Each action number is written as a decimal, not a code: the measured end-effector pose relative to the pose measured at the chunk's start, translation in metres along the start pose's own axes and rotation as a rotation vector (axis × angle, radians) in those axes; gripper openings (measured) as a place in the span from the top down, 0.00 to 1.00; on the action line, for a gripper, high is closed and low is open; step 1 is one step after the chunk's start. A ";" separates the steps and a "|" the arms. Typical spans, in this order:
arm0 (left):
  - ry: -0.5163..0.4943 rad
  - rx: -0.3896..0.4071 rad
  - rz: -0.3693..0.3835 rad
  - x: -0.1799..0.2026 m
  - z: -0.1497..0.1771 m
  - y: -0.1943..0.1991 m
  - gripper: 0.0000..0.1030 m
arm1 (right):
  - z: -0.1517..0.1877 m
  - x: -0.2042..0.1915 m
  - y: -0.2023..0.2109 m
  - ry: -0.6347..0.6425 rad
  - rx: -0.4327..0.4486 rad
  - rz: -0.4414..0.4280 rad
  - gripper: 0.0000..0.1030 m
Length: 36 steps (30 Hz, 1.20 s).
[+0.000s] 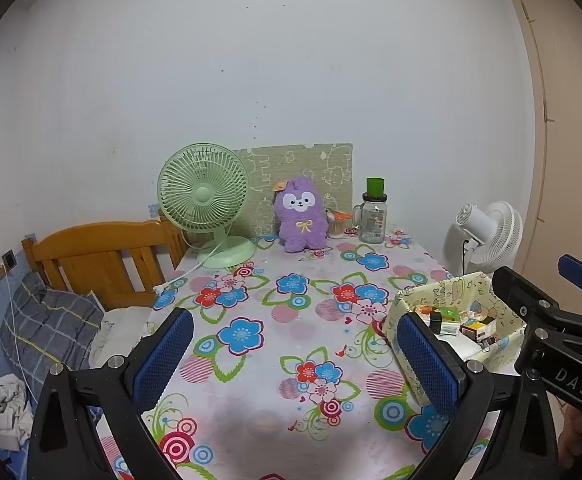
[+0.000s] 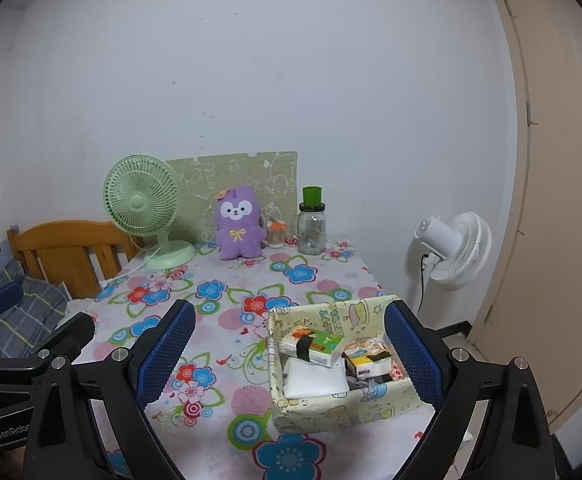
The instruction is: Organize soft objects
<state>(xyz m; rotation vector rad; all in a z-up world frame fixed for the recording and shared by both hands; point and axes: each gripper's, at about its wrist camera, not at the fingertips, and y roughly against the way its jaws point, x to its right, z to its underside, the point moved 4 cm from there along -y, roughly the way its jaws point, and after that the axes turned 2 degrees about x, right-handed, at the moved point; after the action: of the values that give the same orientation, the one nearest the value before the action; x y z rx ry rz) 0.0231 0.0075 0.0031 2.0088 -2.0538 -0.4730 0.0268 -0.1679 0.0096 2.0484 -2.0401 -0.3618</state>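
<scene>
A purple plush toy [image 1: 301,215] sits upright at the far edge of the flowered table [image 1: 259,344], against a green mat on the wall; it also shows in the right wrist view [image 2: 238,222]. A yellow patterned fabric box [image 2: 343,364] holding small packets and folded white cloth stands at the table's right front; in the left wrist view the box [image 1: 451,320] is behind my right fingertip. My left gripper [image 1: 295,356] is open and empty above the table's front. My right gripper [image 2: 291,356] is open and empty, with the box between its fingers but farther away.
A green desk fan [image 1: 207,204] stands left of the plush toy, its cord trailing off the table. A glass jar with a green lid [image 1: 372,214] and a small container stand right of it. A white floor fan [image 2: 451,248] is right of the table, a wooden bed with pillows [image 1: 55,320] left.
</scene>
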 end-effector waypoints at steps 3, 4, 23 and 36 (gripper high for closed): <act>0.001 -0.001 -0.001 0.000 0.000 0.000 0.00 | 0.000 0.001 -0.001 -0.005 -0.001 0.004 0.06; 0.001 -0.001 -0.002 0.000 0.000 0.000 0.00 | 0.000 0.001 -0.001 -0.006 0.000 0.004 0.06; -0.001 -0.012 -0.008 0.002 0.003 -0.003 0.00 | 0.000 0.002 0.000 -0.016 0.003 0.001 0.06; -0.002 -0.017 -0.015 0.001 0.004 -0.004 0.00 | 0.002 0.000 -0.004 -0.017 -0.005 0.008 0.06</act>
<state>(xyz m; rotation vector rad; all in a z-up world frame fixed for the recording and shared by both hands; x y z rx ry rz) 0.0254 0.0067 -0.0022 2.0164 -2.0299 -0.4937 0.0299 -0.1681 0.0059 2.0403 -2.0550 -0.3838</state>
